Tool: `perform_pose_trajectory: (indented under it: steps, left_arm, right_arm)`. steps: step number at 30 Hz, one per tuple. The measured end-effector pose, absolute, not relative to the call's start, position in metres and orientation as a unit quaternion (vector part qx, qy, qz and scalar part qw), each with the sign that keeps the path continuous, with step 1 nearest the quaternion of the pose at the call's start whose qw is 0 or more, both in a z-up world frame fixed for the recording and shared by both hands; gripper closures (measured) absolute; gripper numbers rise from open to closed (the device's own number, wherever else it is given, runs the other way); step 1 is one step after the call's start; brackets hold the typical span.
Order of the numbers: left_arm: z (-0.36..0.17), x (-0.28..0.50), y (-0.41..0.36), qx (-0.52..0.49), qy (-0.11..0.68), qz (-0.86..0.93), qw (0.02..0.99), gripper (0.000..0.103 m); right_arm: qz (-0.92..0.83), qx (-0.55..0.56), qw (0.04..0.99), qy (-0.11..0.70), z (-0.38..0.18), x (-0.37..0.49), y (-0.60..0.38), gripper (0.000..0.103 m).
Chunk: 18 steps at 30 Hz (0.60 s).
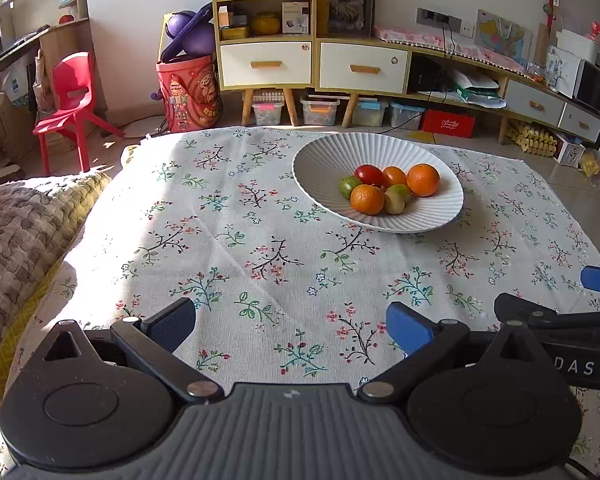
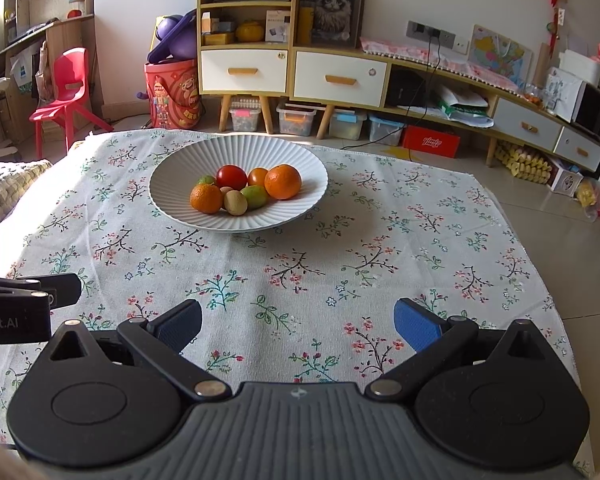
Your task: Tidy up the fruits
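Left wrist view: the left gripper hovers released over the near part of the tabletop, its blue pads spread wide with nothing between them. A floral cloth covers the whole surface, and sunlight falls across its left side. The white ribbed bowl sits on the cloth toward the far right. All the fruits lie together inside it: two oranges, a red tomato, green limes and a tan kiwi. Left of the bowl, beyond the cloth's edge, lies a knitted blanket. Behind the bowl stands a wooden cabinet with white drawers, and a red chair stands far to its left. Part of the right gripper shows at the right edge, near the bowl's side of the cloth.

Right wrist view: the right gripper is likewise released and holds nothing. Here the bowl appears left of centre, and the fruits are piled in its middle. Behind it a low shelf runs rightward along the wall. A red patterned bin stands behind the bowl to its left. Tiled floor shows right of the bowl, past the cloth.
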<state>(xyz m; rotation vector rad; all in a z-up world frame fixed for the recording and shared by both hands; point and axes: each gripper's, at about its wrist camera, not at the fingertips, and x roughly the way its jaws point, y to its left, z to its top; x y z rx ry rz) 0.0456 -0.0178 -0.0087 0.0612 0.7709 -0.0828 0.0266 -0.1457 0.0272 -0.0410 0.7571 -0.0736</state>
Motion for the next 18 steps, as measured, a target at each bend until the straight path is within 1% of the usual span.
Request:
perform_pose_trajectory:
  steps: [18]
  left_arm:
    - [-0.0086, 0.0455, -0.0179, 0.030, 0.376, -0.040, 0.925, 0.011]
  right_arm:
    - [-0.035, -0.021, 0.928, 0.370, 0.0259, 0.0263, -0.1455, 0.001]
